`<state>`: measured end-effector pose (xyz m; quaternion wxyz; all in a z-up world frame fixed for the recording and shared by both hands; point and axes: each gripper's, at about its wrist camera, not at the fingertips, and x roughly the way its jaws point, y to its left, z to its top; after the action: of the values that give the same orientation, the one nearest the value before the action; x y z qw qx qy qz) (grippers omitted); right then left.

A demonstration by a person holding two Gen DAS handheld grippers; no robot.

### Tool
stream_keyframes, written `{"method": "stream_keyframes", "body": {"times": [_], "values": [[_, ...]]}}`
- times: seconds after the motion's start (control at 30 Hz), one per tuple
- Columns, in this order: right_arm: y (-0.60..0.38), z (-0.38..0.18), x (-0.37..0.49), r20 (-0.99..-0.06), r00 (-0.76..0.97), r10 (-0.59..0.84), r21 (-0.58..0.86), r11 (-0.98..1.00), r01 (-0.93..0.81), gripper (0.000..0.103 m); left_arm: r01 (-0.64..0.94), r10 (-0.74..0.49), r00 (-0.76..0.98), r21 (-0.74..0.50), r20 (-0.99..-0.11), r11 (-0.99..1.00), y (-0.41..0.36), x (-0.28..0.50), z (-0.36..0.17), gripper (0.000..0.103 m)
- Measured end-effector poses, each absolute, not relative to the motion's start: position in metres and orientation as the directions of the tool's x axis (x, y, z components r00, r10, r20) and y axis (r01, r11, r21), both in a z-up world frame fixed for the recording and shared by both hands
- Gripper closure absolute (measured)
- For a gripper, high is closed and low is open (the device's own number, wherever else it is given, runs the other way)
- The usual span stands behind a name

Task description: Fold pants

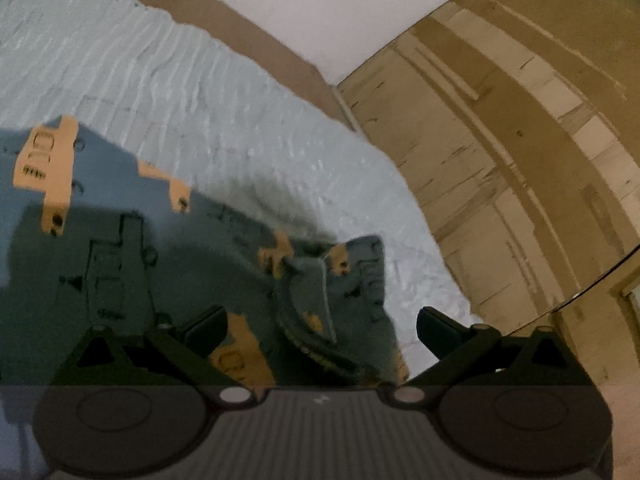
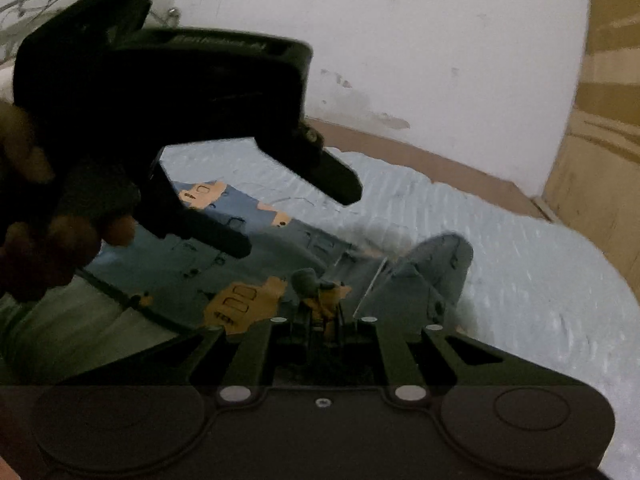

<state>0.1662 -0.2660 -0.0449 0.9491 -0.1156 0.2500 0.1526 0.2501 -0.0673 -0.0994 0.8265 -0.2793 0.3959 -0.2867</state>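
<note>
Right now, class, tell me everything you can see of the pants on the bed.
The pants are blue-grey cloth printed with orange patches and small dark motifs. They lie spread on a pale blue ribbed bedcover, one part lifted into a peak. The right hand-held gripper is shut on a bunched fold of them. The left hand-held gripper hangs open above them.

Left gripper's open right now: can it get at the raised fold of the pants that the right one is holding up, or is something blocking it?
Probably yes. The left gripper is open with the raised fold of the pants just ahead between its fingers, nothing in between. The right gripper pinches the cloth close by, so crowding is the only risk.
</note>
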Motion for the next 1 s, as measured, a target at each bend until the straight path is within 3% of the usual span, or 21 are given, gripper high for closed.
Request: {"method": "stream_keyframes", "body": {"times": [0.23, 0.53, 0.63, 0.77, 0.87, 1.0], "values": [[-0.278, -0.04, 0.165, -0.442, 0.864, 0.24, -0.028, 0.959, -0.281, 0.089, 0.148, -0.685, 0.51, -0.732, -0.519, 0.665, -0.076, 0.258, -0.113, 0.004], [-0.282, -0.046, 0.154, -0.449, 0.86, 0.241, -0.018, 0.96, -0.279, 0.088, 0.045, -0.658, 0.522, -0.753, -0.542, 0.657, -0.093, 0.275, -0.115, 0.028], [-0.283, -0.047, 0.153, -0.456, 0.858, 0.236, -0.028, 0.96, -0.279, 0.087, 0.045, -0.65, 0.518, -0.742, -0.556, 0.669, -0.099, 0.277, -0.114, 0.045], [-0.281, -0.048, 0.153, -0.456, 0.86, 0.23, -0.041, 0.959, -0.279, 0.087, 0.022, -0.612, 0.513, -0.703, -0.603, 0.711, -0.104, 0.28, -0.116, 0.083], [-0.28, -0.048, 0.154, -0.458, 0.86, 0.225, -0.047, 0.96, -0.276, 0.087, 0.029, -0.611, 0.52, -0.702, -0.597, 0.712, -0.105, 0.281, -0.116, 0.091], [-0.276, -0.044, 0.15, -0.451, 0.864, 0.226, -0.051, 0.959, -0.277, 0.087, 0.071, -0.603, 0.555, -0.69, -0.573, 0.72, -0.105, 0.277, -0.107, 0.093]]}}
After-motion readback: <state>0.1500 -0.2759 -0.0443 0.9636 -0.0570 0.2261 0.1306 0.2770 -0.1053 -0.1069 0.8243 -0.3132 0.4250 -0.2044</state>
